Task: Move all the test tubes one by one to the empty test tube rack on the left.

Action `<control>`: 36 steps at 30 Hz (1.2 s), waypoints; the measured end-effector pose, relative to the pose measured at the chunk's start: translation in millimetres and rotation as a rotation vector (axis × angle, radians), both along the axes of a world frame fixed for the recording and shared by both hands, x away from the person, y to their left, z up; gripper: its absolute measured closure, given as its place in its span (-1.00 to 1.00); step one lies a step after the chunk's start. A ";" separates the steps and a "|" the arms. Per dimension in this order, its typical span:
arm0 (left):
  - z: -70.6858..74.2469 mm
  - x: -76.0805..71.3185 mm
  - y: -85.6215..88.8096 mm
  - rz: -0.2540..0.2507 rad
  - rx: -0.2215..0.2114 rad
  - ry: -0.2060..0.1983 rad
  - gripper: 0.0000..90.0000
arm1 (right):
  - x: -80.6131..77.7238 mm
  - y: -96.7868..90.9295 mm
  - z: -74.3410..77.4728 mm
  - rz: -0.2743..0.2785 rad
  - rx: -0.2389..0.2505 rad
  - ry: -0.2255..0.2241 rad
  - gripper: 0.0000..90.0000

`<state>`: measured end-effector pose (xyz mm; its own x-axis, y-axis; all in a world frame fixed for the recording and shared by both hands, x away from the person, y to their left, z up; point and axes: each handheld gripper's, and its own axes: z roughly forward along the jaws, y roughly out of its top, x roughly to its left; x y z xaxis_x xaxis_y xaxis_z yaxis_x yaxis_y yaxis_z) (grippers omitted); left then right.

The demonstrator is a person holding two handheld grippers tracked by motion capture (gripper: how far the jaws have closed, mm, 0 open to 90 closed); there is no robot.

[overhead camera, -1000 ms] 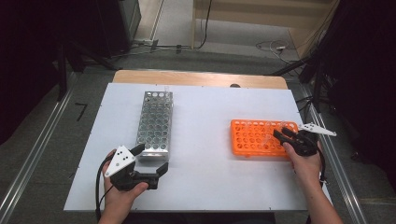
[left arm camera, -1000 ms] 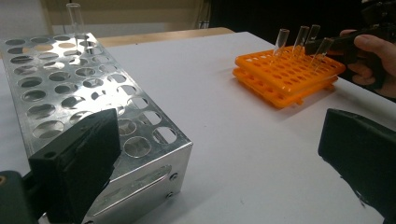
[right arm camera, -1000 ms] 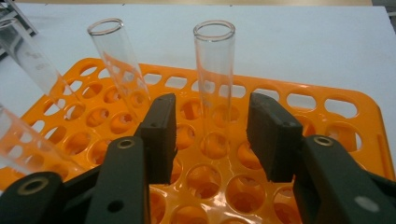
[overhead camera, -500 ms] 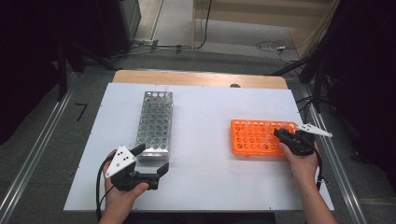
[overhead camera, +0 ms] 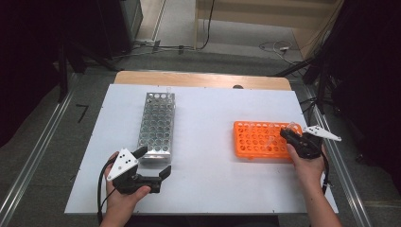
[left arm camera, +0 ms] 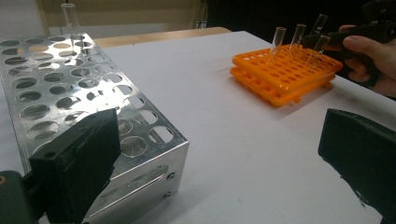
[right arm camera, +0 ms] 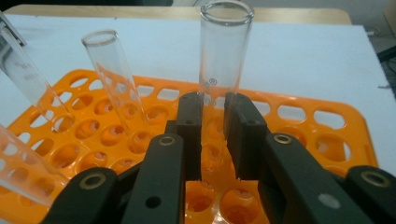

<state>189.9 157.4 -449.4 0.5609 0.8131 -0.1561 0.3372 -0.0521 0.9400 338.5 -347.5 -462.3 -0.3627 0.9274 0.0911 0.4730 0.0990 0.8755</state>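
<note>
A lab bench: a white table (overhead camera: 208, 118) carries a metal tube rack (overhead camera: 157, 124), an orange rack (overhead camera: 260, 139) and glass test tubes (right arm camera: 224, 56)

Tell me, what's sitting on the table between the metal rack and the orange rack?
Nothing: in the high view the white table is bare between the metal rack and the orange rack. The left gripper view shows the same bare stretch.
</note>
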 end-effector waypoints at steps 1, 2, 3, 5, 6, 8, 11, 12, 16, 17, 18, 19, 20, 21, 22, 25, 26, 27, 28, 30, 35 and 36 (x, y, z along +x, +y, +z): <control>0.1 0.1 0.5 0.001 0.000 -0.001 -1.00 | -1.3 -1.0 2.7 -0.001 0.007 -0.005 0.65; 0.2 0.0 1.0 0.003 -0.001 -0.002 -1.00 | -1.3 -1.0 2.7 -0.001 0.007 -0.005 0.65; 0.4 0.0 1.7 0.002 -0.001 -0.002 -1.00 | -2.9 -2.0 5.5 -0.002 0.011 -0.011 0.65; 0.5 0.0 2.2 0.003 -0.001 -0.004 -1.00 | -6.5 -4.4 11.2 -0.004 0.013 -0.023 0.65; 0.6 -0.2 2.4 0.004 0.001 -0.002 -1.00 | -8.3 -6.0 13.8 -0.001 0.016 -0.029 0.65; 0.4 -0.1 2.1 0.004 0.000 -0.004 -1.00 | -12.1 -8.2 18.6 0.003 0.026 -0.032 0.65; 0.1 0.1 1.4 0.003 0.000 -0.002 -1.00 | -17.0 -9.7 24.6 0.022 0.024 -0.036 0.65; 0.2 0.1 1.2 0.003 0.002 -0.002 -1.00 | -18.4 -9.5 26.4 0.031 0.024 -0.038 0.65; 0.1 0.3 0.6 0.002 0.001 -0.001 -1.00 | -23.5 -6.6 34.7 0.057 0.021 -0.051 0.65; 0.2 0.4 0.8 0.001 0.004 -0.001 -1.00 | -24.9 -5.3 37.0 0.063 0.024 -0.054 0.65; 0.1 0.4 0.7 0.001 0.003 -0.001 -1.00 | -26.2 -4.1 39.4 0.072 0.026 -0.057 0.65; 0.1 0.4 0.7 0.001 0.003 -0.001 -1.00 | -27.5 -2.5 41.7 0.081 0.028 -0.062 0.65; 0.1 0.5 0.5 0.002 0.001 -0.001 -1.00 | -28.9 -0.4 44.1 0.091 0.028 -0.067 0.65; 0.1 0.5 0.5 0.002 0.000 -0.001 -1.00 | -30.5 1.7 46.7 0.099 0.024 -0.074 0.65; 0.0 0.5 0.4 0.002 -0.001 -0.001 -1.00 | -32.1 3.9 49.2 0.107 0.022 -0.080 0.65; 0.0 0.6 0.1 0.001 0.000 0.000 -1.00 | -37.9 11.5 58.5 0.138 0.024 -0.103 0.65; 0.1 0.7 -0.1 0.002 -0.004 -0.001 -1.00 | -37.9 11.5 58.5 0.138 0.024 -0.103 0.65; 0.2 0.7 -0.1 0.002 -0.002 0.000 -1.00 | -39.4 13.2 60.7 0.144 0.025 -0.108 0.65; 0.2 0.6 -0.3 0.001 -0.001 0.000 -1.00 | -40.7 14.8 62.8 0.152 0.030 -0.112 0.65; 0.0 0.9 -0.7 0.000 0.001 -0.001 -1.00 | -43.6 18.1 66.8 0.166 0.033 -0.122 0.65; -0.4 1.4 -3.1 -0.004 0.001 -0.004 -1.00 | -51.9 30.1 77.4 0.213 0.040 -0.154 0.65; -0.3 1.4 -3.6 -0.005 0.001 -0.002 -1.00 | -53.4 32.2 79.0 0.221 0.041 -0.157 0.65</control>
